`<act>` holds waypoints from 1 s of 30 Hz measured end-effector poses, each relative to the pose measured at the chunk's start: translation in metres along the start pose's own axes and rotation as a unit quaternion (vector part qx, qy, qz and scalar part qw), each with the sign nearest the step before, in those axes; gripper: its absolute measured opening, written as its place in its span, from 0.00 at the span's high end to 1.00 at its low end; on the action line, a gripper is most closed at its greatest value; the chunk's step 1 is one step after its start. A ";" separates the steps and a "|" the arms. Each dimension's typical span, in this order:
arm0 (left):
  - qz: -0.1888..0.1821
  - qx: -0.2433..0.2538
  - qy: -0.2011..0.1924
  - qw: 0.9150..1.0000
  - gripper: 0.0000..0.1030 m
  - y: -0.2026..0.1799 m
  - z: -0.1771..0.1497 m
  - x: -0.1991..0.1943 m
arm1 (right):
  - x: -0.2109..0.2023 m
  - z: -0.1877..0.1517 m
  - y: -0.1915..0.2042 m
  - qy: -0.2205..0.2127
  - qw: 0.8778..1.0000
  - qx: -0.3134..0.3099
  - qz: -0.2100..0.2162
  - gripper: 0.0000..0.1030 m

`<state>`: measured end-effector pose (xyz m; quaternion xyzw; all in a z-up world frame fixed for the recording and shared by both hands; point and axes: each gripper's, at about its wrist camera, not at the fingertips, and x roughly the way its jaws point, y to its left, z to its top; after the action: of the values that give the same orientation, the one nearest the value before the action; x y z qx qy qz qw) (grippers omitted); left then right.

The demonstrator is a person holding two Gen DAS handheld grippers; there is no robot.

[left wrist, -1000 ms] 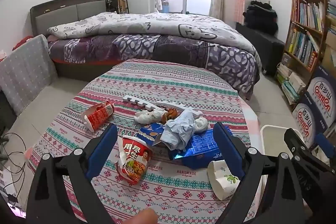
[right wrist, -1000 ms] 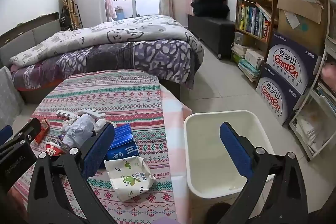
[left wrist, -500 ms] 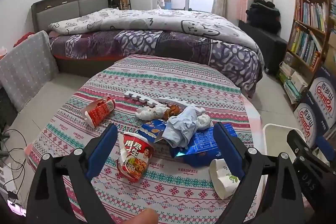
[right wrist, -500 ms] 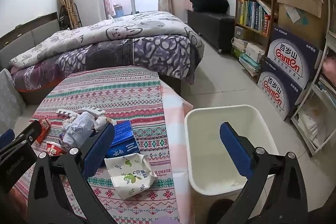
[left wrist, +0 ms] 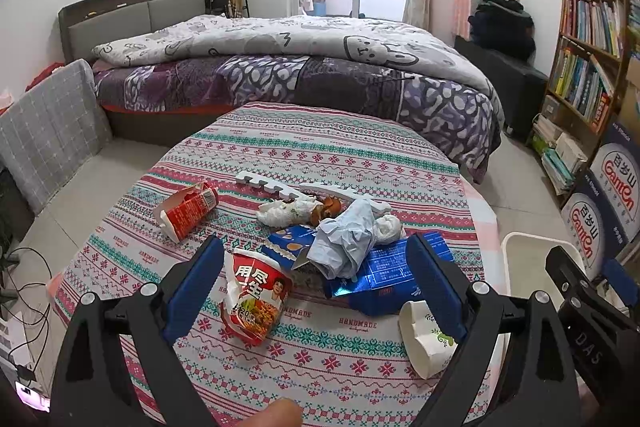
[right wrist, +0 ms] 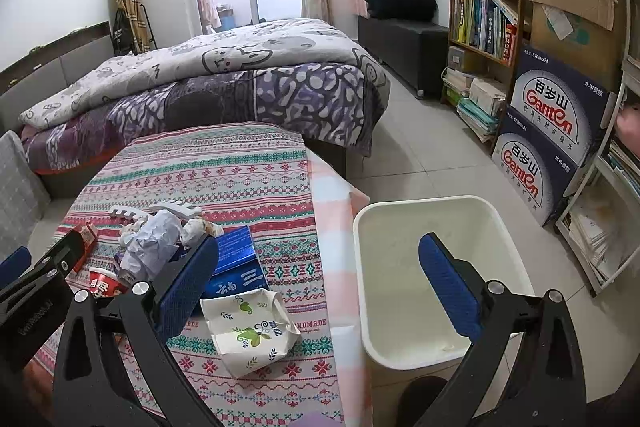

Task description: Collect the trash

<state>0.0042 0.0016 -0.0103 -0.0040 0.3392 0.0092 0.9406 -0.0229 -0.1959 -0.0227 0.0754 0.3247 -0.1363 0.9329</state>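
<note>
Trash lies on a round table with a patterned cloth. A crushed red noodle cup sits nearest, with a red paper cup to its left, crumpled pale blue paper, a blue box and a crushed white paper cup. My left gripper hovers open above the near pile, holding nothing. My right gripper stands open over the table's right edge, beside the white bin, which looks empty.
A bed stands behind the table. Bookshelves and stacked water cartons line the right wall. White foam strips and wadded tissue lie mid-table. Cables trail on the floor at left.
Both grippers have lifted and drawn back slightly, so the table and bin sit a little lower and farther in view. Nothing on the table has moved.
</note>
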 end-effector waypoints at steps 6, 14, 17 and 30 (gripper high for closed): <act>0.000 -0.003 0.005 1.000 0.13 0.001 -0.002 0.004 | 0.002 -0.003 0.000 0.005 1.000 0.001 -0.003 0.07; 0.000 -0.004 0.010 1.000 0.13 0.000 -0.004 0.006 | 0.004 -0.004 0.000 0.009 1.000 0.001 -0.001 0.07; 0.001 -0.004 0.010 1.000 0.13 0.001 -0.005 0.006 | 0.004 -0.004 -0.001 0.010 1.000 0.000 -0.002 0.07; 0.003 -0.008 0.012 1.000 0.11 0.004 -0.004 0.007 | 0.005 -0.004 0.000 0.011 1.000 0.001 -0.002 0.07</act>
<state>0.0063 0.0052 -0.0179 -0.0110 0.3503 0.0145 0.9365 -0.0220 -0.1957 -0.0290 0.0767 0.3350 -0.1376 0.9290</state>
